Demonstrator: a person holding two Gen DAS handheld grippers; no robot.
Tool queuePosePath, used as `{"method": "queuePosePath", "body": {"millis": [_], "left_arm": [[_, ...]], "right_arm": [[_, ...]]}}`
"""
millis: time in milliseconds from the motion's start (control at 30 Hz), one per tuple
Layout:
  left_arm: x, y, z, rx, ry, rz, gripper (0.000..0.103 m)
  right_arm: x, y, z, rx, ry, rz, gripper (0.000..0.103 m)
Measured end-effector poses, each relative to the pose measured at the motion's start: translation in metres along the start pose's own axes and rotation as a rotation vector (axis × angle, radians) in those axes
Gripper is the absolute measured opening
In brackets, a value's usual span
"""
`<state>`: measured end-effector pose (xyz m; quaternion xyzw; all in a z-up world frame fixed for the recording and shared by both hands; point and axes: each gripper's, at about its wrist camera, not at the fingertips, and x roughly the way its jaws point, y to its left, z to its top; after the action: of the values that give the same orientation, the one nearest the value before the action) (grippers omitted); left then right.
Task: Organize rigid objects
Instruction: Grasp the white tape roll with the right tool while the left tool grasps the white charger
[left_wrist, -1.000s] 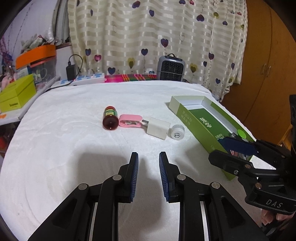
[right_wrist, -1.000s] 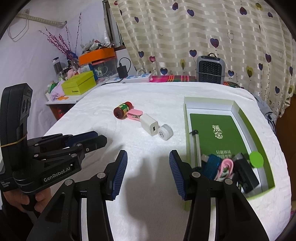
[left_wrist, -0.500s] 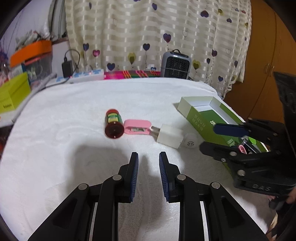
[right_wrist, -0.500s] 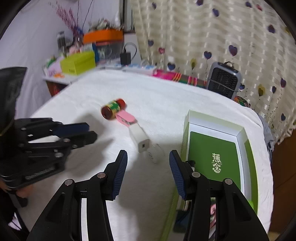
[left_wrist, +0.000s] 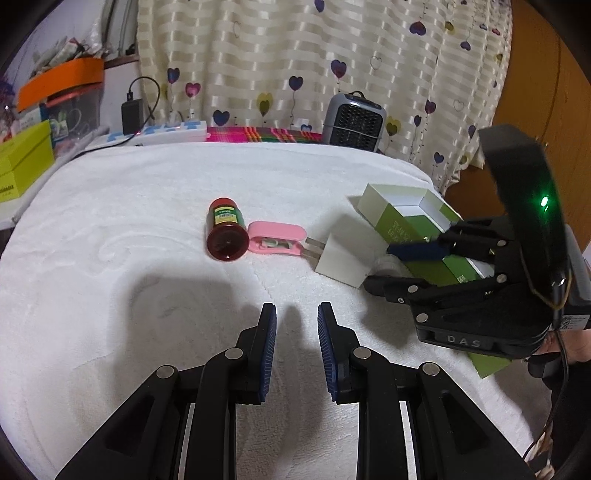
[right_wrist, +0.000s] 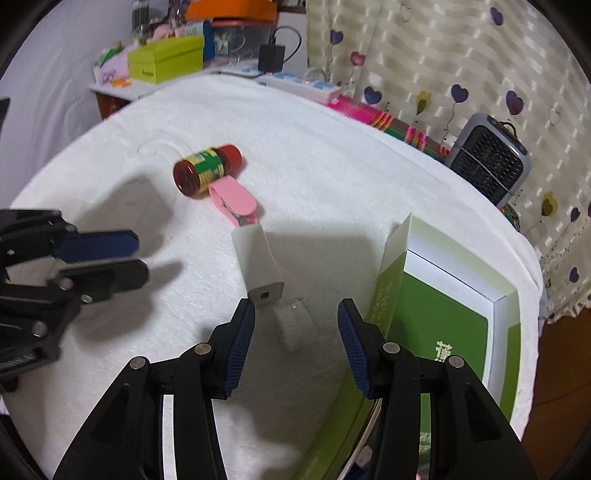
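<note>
The right gripper (right_wrist: 295, 332) hangs with its tongs spread wide and empty around a small white round cap (right_wrist: 293, 325) at lower centre of its view, while the left gripper (left_wrist: 296, 347), tongs narrowly parted and empty, hovers over bare white towel (left_wrist: 110, 295) at bottom centre. The cap lies touching the white charger (right_wrist: 260, 262), with the green box (right_wrist: 443, 314) wall just right of it. The left finger could nudge the charger, or the right finger catch the box wall, and the cap could roll away.

Red-capped bottle (left_wrist: 226, 232), pink clip (left_wrist: 276, 238), green box (right_wrist: 439, 314), white cloth (left_wrist: 110, 229).
</note>
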<state>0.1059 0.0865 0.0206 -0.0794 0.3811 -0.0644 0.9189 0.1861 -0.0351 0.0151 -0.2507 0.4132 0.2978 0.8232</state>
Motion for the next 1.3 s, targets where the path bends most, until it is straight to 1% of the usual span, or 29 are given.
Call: {"method": "queuePosePath", "body": {"millis": [33, 67, 100, 133, 300, 400, 533, 567, 667, 800, 867, 1000, 1033, 1100, 1200, 1233, 1300], "left_arm": [[0.0, 0.001, 0.0, -0.004, 0.0, 0.0, 0.022], [0.0, 0.001, 0.0, -0.008, 0.0, -0.001, 0.022], [0.0, 0.002, 0.0, -0.012, 0.0, -0.002, 0.022], [0.0, 0.003, 0.0, -0.015, 0.0, -0.002, 0.022], [-0.001, 0.005, 0.0, -0.035, -0.003, 0.001, 0.022], [-0.001, 0.007, 0.001, -0.044, -0.005, 0.002, 0.022], [-0.001, 0.008, 0.0, -0.049, -0.007, 0.0, 0.022], [-0.001, 0.008, 0.0, -0.048, -0.006, 0.0, 0.022], [-0.001, 0.009, 0.0, -0.052, -0.007, 0.002, 0.022], [-0.002, 0.011, 0.001, -0.072, -0.015, -0.01, 0.022], [-0.003, 0.011, 0.001, -0.079, -0.022, -0.027, 0.023], [-0.005, 0.012, 0.001, -0.09, -0.037, -0.049, 0.028], [-0.005, 0.013, 0.001, -0.092, -0.039, -0.052, 0.029], [-0.005, 0.015, 0.001, -0.101, -0.042, -0.056, 0.031], [-0.003, 0.017, 0.002, -0.107, -0.04, -0.053, 0.033], [-0.002, 0.016, 0.003, -0.103, -0.041, -0.045, 0.034], [0.001, 0.013, 0.005, -0.073, -0.039, -0.016, 0.035]], "right_arm": [[0.002, 0.001, 0.0, -0.011, 0.012, 0.002, 0.034], [0.005, 0.002, 0.0, -0.025, 0.029, 0.014, 0.03], [0.007, 0.004, -0.001, -0.037, 0.036, 0.027, 0.022], [0.007, 0.005, 0.0, -0.041, 0.033, 0.038, 0.02], [-0.003, 0.007, -0.001, -0.049, 0.006, 0.047, 0.02], [-0.007, 0.001, 0.002, -0.038, 0.005, -0.035, 0.02], [-0.008, -0.007, 0.006, -0.014, 0.001, -0.11, 0.02], [-0.008, -0.007, 0.008, -0.014, -0.007, -0.114, 0.02], [-0.003, -0.005, 0.016, -0.015, -0.024, -0.099, 0.02], [0.005, 0.005, 0.022, -0.057, -0.008, -0.054, 0.02], [0.001, 0.011, 0.02, -0.062, -0.008, 0.033, 0.02], [-0.007, 0.023, 0.017, -0.08, -0.032, 0.112, 0.02], [-0.008, 0.026, 0.017, -0.083, -0.034, 0.119, 0.02], [-0.006, 0.027, 0.017, -0.082, -0.038, 0.1, 0.02], [-0.01, 0.02, 0.014, -0.03, -0.054, 0.06, 0.02], [-0.017, 0.017, 0.011, -0.008, -0.073, 0.047, 0.02], [-0.028, 0.014, 0.005, 0.024, -0.108, 0.047, 0.02]]}}
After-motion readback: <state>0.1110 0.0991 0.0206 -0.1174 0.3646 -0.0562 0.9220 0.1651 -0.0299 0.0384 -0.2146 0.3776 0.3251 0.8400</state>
